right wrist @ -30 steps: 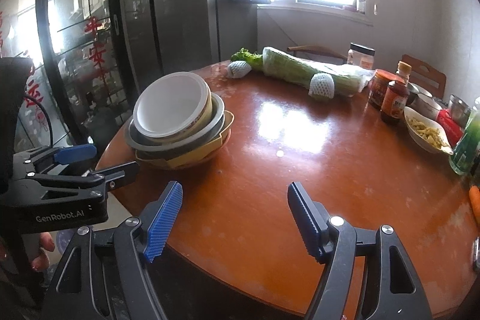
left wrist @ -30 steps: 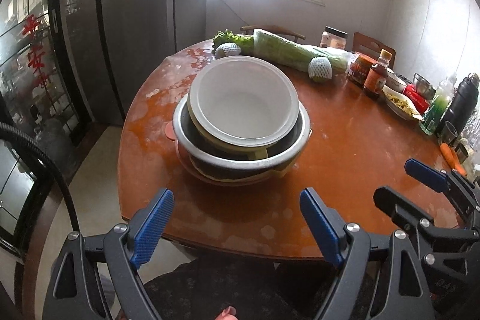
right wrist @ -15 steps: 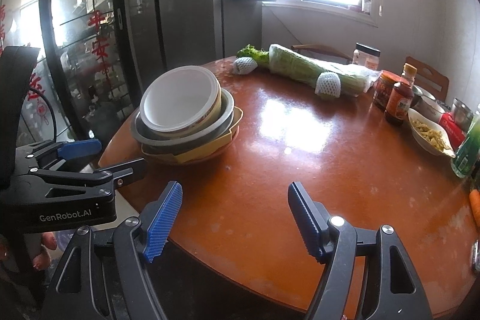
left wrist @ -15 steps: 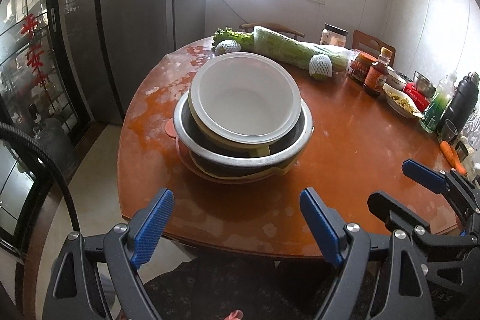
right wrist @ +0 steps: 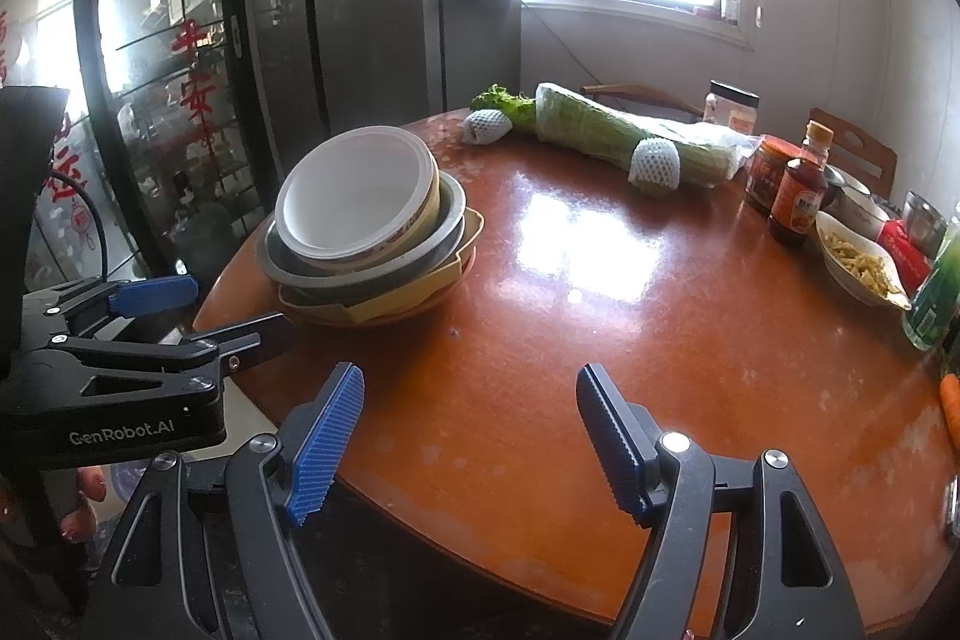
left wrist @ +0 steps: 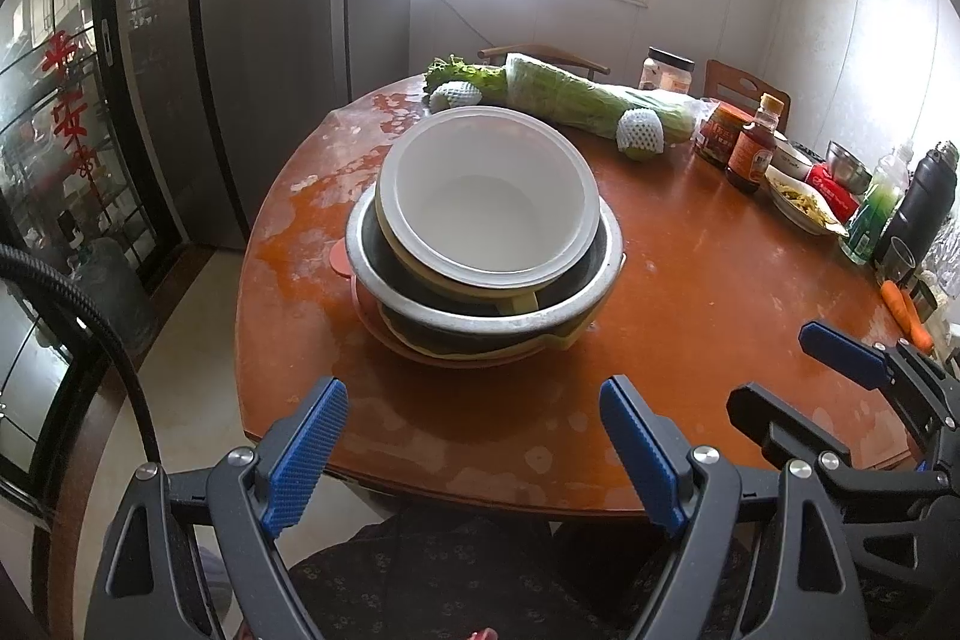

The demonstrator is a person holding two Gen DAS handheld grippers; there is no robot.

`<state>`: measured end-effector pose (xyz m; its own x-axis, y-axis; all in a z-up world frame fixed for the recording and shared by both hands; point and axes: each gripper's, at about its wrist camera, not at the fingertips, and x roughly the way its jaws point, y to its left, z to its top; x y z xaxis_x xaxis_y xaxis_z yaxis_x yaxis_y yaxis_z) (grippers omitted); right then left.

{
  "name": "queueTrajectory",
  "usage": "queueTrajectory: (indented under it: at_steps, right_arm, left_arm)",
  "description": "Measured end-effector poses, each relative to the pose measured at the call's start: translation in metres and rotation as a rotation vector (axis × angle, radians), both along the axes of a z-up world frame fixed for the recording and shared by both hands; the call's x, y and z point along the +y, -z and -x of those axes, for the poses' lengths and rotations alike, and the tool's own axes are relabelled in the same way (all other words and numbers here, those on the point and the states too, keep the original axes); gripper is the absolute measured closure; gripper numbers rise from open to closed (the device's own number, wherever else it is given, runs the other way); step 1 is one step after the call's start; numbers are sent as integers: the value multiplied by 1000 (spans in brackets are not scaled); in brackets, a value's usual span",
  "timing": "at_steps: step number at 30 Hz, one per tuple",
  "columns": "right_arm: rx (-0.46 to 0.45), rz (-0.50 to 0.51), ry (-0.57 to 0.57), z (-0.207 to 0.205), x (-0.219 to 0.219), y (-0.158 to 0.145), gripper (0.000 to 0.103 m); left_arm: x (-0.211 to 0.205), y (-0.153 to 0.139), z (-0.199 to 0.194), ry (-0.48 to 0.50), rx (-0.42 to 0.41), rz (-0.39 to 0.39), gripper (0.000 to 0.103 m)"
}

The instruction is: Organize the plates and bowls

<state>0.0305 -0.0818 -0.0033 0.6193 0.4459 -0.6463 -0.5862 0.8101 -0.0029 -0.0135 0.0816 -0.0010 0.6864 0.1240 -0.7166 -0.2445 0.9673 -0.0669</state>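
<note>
A stack of dishes stands near the left edge of the round brown table [left wrist: 690,316]. A white bowl [left wrist: 489,199] lies on top, in a steel bowl [left wrist: 480,313], over a yellow dish [left wrist: 567,334] and a pink plate [left wrist: 414,349]. The stack also shows in the right wrist view [right wrist: 360,214]. My left gripper [left wrist: 474,454] is open and empty, at the table's near edge in front of the stack. My right gripper [right wrist: 471,445] is open and empty over the near edge, to the right of the stack.
Wrapped greens [left wrist: 576,100], netted fruit [left wrist: 639,133], jars and a sauce bottle [left wrist: 753,154] line the far side. A dish of food [left wrist: 801,208], bottles, a black flask [left wrist: 921,208] and a carrot [left wrist: 906,313] stand at the right. Glass doors [right wrist: 180,100] are on the left.
Both grippers have moved a little nearer to the table and the stack. Both stay open. The dishes have not moved.
</note>
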Motion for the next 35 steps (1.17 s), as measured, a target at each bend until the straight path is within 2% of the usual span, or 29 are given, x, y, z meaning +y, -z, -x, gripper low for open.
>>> queueTrajectory:
  at_steps: [35]
  right_arm:
    - [0,-5,18,-2,-3,1,28]
  left_arm:
    - [-7,-1,1,34,-10,-19,17]
